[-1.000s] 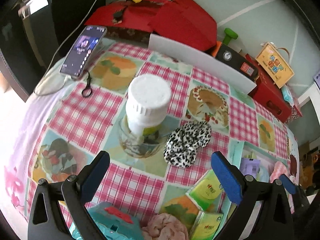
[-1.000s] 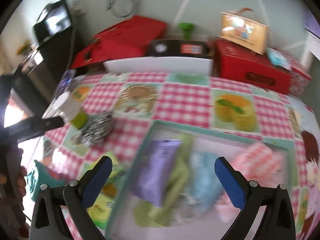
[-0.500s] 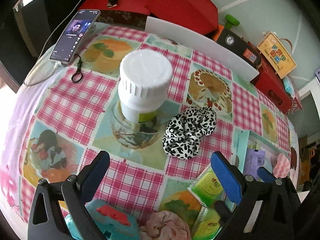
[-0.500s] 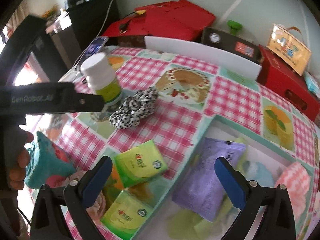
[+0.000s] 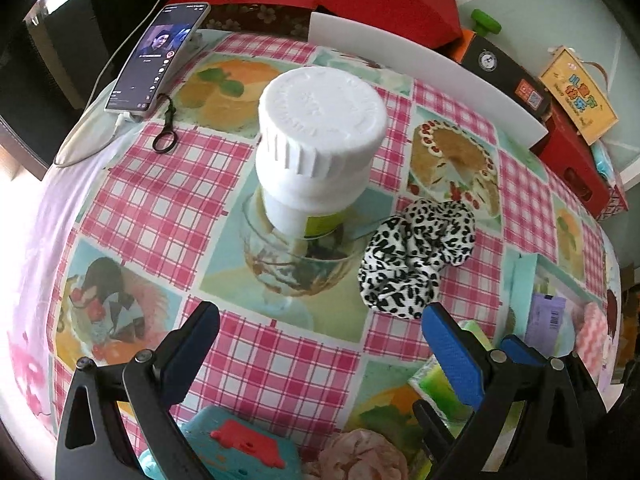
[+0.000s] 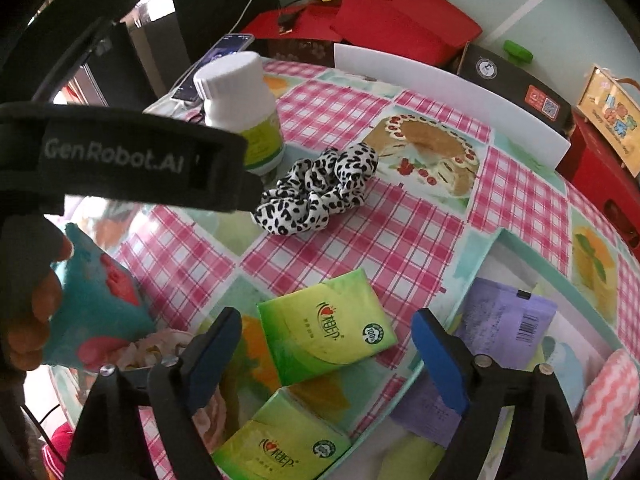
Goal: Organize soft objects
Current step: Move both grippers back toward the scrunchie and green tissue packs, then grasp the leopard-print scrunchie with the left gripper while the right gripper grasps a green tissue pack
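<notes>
Step in hand: the right gripper [image 6: 324, 356] hovers over the upper green tissue pack [image 6: 326, 330], fingers spread wide, nothing held.
Left gripper [image 5: 316, 344]: fingers spread too, empty, facing the leopard scrunchie [image 5: 416, 258] beside the white bottle [image 5: 316, 148].
Destination: the tray [image 6: 486, 256] on the desk, already holding a purple pouch [image 6: 500, 328] and a pink cloth [image 6: 612, 392].
Next move, likely: lower over the pack, close across its width, carry it into the tray.

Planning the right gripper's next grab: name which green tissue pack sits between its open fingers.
The upper green tissue pack, lying flat between the right gripper fingers; the other green pack lies lower, nearer the camera.
</notes>
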`<state>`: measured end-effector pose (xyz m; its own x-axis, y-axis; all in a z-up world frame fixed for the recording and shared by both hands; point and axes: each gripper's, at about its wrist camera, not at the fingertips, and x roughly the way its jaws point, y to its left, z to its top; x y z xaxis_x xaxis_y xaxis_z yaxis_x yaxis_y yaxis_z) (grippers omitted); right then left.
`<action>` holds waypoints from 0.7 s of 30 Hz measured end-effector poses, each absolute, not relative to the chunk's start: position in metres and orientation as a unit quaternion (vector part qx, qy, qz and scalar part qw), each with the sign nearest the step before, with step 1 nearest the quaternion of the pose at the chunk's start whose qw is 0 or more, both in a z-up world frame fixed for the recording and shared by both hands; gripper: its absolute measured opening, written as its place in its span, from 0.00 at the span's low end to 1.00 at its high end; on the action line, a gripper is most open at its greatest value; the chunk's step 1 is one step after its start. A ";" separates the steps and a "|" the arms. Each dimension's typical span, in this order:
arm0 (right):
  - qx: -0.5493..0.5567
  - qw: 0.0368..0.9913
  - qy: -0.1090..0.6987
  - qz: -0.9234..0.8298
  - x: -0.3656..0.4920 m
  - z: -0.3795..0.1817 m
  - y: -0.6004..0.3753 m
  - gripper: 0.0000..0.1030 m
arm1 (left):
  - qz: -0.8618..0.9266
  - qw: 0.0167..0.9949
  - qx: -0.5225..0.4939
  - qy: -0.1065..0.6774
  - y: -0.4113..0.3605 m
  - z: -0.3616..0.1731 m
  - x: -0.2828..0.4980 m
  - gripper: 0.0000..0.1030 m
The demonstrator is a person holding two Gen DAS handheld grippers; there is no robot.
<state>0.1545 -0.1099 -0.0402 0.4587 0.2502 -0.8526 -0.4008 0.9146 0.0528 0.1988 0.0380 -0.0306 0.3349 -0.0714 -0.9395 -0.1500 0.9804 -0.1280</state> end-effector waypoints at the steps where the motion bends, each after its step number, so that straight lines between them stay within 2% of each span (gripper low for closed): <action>1: -0.079 0.850 0.484 0.191 0.156 -0.041 -0.109 0.84 | 0.026 0.811 -0.096 0.577 0.039 -0.031 0.199 0.98; 9: -0.093 0.848 0.487 0.185 0.161 -0.047 -0.103 0.84 | 0.032 0.810 -0.103 0.577 0.044 -0.032 0.201 0.98; 14: -0.092 0.844 0.495 0.187 0.163 -0.053 -0.100 0.75 | 0.033 0.810 -0.105 0.577 0.044 -0.033 0.201 0.98; 21: -0.084 0.843 0.496 0.190 0.164 -0.054 -0.102 0.74 | 0.032 0.811 -0.106 0.575 0.042 -0.033 0.202 0.98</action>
<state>0.1639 -0.1024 -0.0537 0.4357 0.2371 -0.8683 -0.4029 0.9140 0.0475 0.2017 0.0421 -0.0328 0.3372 -0.0699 -0.9388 -0.1738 0.9755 -0.1350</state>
